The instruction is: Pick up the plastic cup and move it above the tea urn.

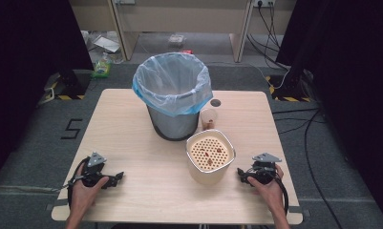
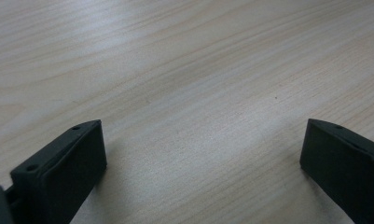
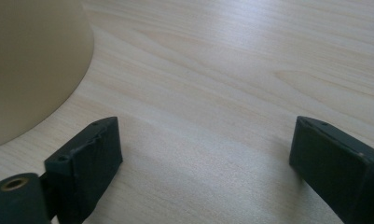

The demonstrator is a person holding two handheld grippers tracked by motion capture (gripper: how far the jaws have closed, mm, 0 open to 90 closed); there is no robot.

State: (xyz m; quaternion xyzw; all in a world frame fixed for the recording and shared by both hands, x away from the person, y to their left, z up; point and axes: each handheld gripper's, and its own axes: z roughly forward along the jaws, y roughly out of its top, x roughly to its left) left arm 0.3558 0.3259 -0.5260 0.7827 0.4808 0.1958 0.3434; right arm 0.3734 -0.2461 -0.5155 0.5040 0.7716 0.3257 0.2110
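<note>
Beige container beside released right claw, left claw released over bare table

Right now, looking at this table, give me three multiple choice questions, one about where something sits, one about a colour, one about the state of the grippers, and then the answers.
1. Where does the small cup stand?
A. Just right of the bin, behind the beige container
B. At the table's front left corner
C. Inside the bin

2. What colour is the liner bag in the metal bin?
A. Black
B. Pale blue
C. Red

3. How do the two grippers stand?
A. Both shut on the container
B. Left open, right shut
C. Both open and holding nothing

Answers: 1 A, the cup sits beside the bin, just beyond the beige container. 2 B, the bag is translucent pale blue. 3 C, the left gripper and right gripper show jaws wide apart over bare table.
</note>
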